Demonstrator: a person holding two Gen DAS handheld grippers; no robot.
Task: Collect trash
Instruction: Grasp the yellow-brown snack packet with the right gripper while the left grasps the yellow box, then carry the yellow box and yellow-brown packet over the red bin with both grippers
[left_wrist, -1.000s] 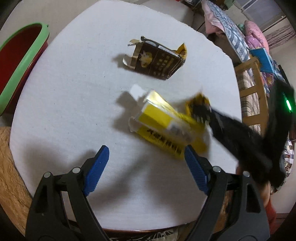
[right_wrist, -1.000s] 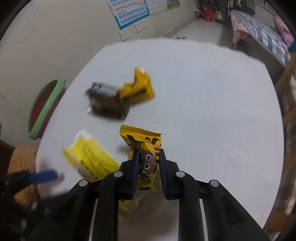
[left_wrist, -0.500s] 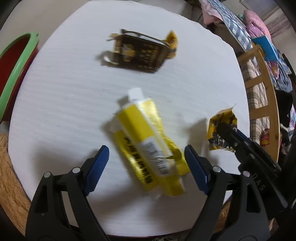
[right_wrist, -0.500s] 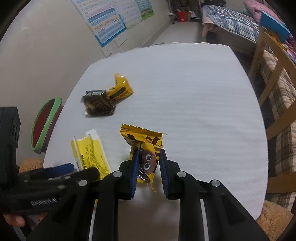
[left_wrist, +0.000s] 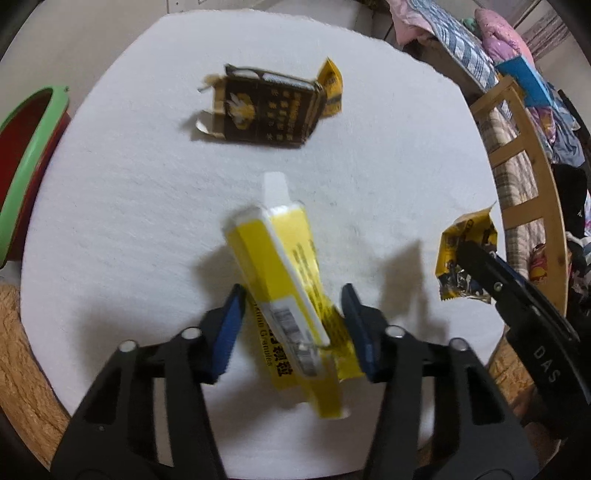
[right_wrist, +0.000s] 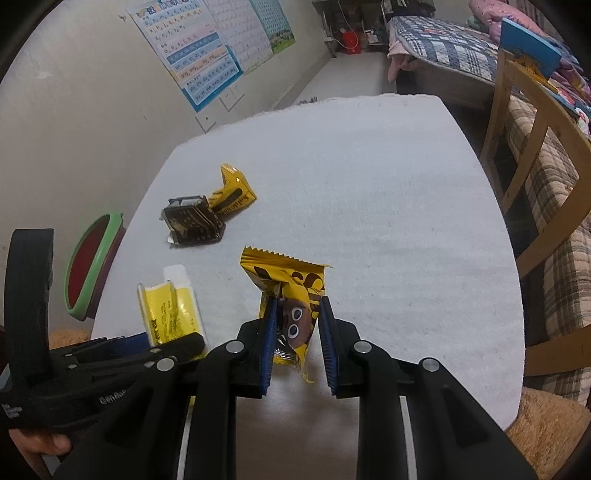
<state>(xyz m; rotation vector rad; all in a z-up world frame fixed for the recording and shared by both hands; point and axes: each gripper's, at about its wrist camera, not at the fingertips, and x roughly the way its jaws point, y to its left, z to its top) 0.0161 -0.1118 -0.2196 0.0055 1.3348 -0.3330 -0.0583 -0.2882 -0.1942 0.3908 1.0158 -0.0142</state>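
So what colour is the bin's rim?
Green, around a red bin; the left wrist view shows it best.

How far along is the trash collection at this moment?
Nothing can be seen binned: the part of the green-rimmed red bin that shows holds no trash. In hand: the right gripper holds the yellow snack wrapper, and the left gripper brackets the yellow carton, not clearly clamped. Left: the dark brown flattened box on the white table.

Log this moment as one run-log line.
left hand-held gripper: closing around yellow box | right hand-held gripper: holds snack wrapper | brown box: on table
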